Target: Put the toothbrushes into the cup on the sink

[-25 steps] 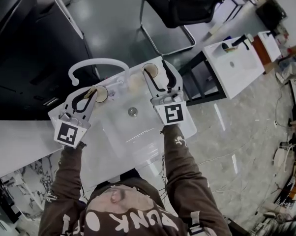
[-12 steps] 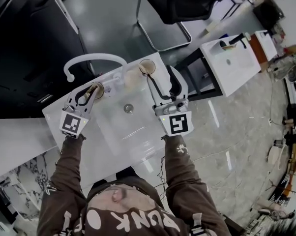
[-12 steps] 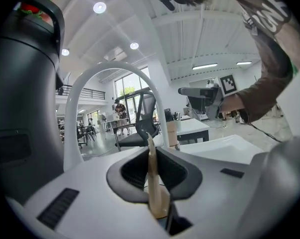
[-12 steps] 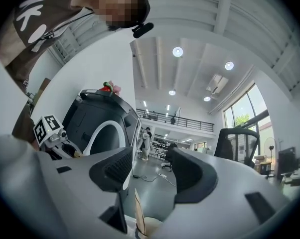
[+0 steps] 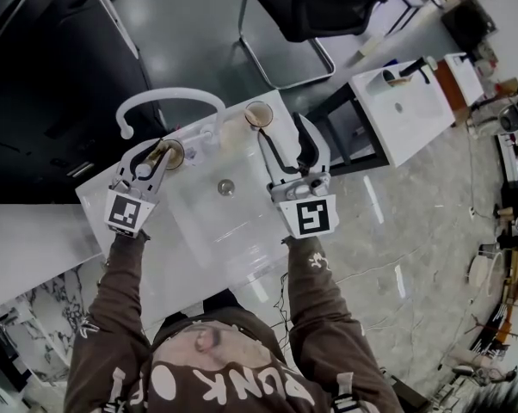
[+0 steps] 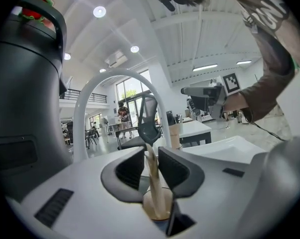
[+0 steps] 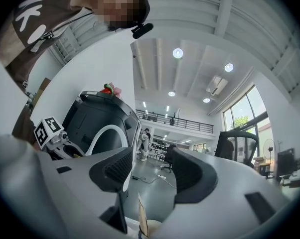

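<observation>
Two tan cups stand on the back rim of the white sink (image 5: 209, 224). My left gripper (image 5: 154, 162) is at the left cup (image 5: 177, 154). In the left gripper view a pale toothbrush (image 6: 152, 183) stands in that cup (image 6: 158, 214), between the jaws of the left gripper (image 6: 151, 153). Those jaws have just been opening and stand slightly apart, with a thin gap beside the brush. My right gripper (image 5: 283, 132) hangs open and empty just short of the right cup (image 5: 258, 114). A toothbrush (image 7: 142, 221) rests in this cup (image 7: 153, 228), below the right gripper (image 7: 150, 168).
A white arched faucet (image 5: 169, 101) rises behind the basin between the cups. A black cabinet (image 5: 52, 84) stands to the left, an office chair (image 5: 328, 7) behind, and a second white sink (image 5: 410, 101) to the right. The drain (image 5: 226, 188) sits mid-basin.
My left gripper has sunk with the toothbrush onto the left cup, and its jaws have parted a little. The right gripper has drawn back slightly from the right cup, still open.
</observation>
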Motion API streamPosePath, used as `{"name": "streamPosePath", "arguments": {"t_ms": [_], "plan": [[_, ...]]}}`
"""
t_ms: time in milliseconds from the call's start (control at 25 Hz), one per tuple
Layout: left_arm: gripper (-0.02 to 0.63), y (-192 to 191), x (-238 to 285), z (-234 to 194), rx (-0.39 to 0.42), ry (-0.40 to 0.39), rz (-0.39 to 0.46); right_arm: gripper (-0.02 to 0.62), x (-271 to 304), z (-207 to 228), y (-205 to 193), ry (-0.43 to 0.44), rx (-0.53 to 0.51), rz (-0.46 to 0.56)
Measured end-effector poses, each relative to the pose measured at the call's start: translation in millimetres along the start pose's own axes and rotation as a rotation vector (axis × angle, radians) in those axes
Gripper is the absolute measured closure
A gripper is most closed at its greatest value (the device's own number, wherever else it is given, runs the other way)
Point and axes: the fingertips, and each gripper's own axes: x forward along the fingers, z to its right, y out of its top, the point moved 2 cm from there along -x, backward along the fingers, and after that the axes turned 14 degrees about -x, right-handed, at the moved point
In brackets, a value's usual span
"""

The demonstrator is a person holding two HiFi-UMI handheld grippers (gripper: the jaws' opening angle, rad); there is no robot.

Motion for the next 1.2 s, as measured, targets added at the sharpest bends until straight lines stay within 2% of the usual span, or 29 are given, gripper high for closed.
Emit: {"name": "streamPosePath", "arguments": {"t_ms": [120, 200, 400, 600, 840, 1080, 1200], "plan": [[0.457, 16, -6, 6, -0.007, -0.024, 0.038, 0.354, 0, -6, 10, 0.003, -0.004, 0.011], [0.433, 28, -11, 9, -0.012, -0.032, 0.060, 0.354, -3, -10, 17, 0.004, -0.006, 0.014], [0.423, 66, -39, 23, 0.002, -0.049, 0.114, 0.351, -17, -23, 47, -0.004, -0.017, 0.035], [0.424, 102, -87, 45, 0.024, -0.079, 0.167, 0.348, -47, -52, 89, -0.011, -0.037, 0.038], [0.423, 126, -182, 81, 0.037, -0.128, 0.198, 0.342, -100, -119, 155, -0.025, -0.056, 0.022], [0.423, 133, -305, 119, 0.034, -0.202, 0.208, 0.337, -170, -216, 238, -0.068, -0.064, -0.013], [0.423, 126, -353, 138, 0.033, -0.233, 0.216, 0.334, -204, -259, 267, -0.089, -0.058, -0.032]]}}
